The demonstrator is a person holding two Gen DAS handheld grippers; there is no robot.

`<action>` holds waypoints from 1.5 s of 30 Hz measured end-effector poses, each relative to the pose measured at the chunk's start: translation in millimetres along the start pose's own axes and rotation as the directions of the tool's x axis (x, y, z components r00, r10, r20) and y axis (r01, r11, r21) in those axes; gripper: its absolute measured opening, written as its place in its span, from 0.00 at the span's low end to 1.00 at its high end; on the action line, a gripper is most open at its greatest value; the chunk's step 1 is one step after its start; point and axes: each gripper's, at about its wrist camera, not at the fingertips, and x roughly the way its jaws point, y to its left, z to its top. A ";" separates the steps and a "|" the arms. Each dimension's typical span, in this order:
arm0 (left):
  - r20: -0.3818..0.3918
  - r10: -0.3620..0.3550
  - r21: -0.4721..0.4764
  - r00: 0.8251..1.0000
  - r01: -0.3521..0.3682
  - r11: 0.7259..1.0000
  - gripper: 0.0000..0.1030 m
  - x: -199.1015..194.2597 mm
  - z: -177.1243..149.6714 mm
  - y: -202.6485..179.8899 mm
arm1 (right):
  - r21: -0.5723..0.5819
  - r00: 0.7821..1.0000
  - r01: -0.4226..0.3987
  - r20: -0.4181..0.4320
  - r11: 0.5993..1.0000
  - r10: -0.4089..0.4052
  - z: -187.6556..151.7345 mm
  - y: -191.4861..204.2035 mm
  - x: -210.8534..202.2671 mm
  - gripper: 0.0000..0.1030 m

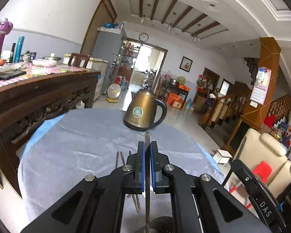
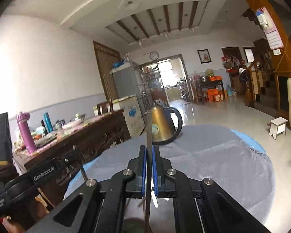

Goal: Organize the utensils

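The left gripper is clamping a flat metal utensil handle edge-on between its blue pads, the tip pointing toward the brass kettle, which is standing at the far edge of the grey cloth-covered table. The right gripper is likewise gripping a thin metal utensil, its tip overlapping the kettle in view. Chopsticks are lying on the cloth nearer than the kettle, just left of the left gripper. What utensil heads these are cannot be told.
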 end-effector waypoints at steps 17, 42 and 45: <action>0.038 0.058 0.079 0.998 -0.061 0.995 0.69 -67.4 -3.5 38.4 | 0.197 0.999 0.036 0.025 0.980 -0.042 -8.2 -70.8 -71.0 0.60; -0.424 0.193 0.029 0.885 -0.199 0.979 0.69 117.9 -46.0 138.4 | 0.272 0.750 0.040 -0.644 0.961 0.151 -84.3 -140.8 172.5 0.56; -0.445 0.204 0.059 0.872 -0.198 0.978 0.69 138.4 -44.9 138.3 | 0.227 0.712 -0.015 -0.681 0.974 0.170 -78.8 -123.0 218.0 0.56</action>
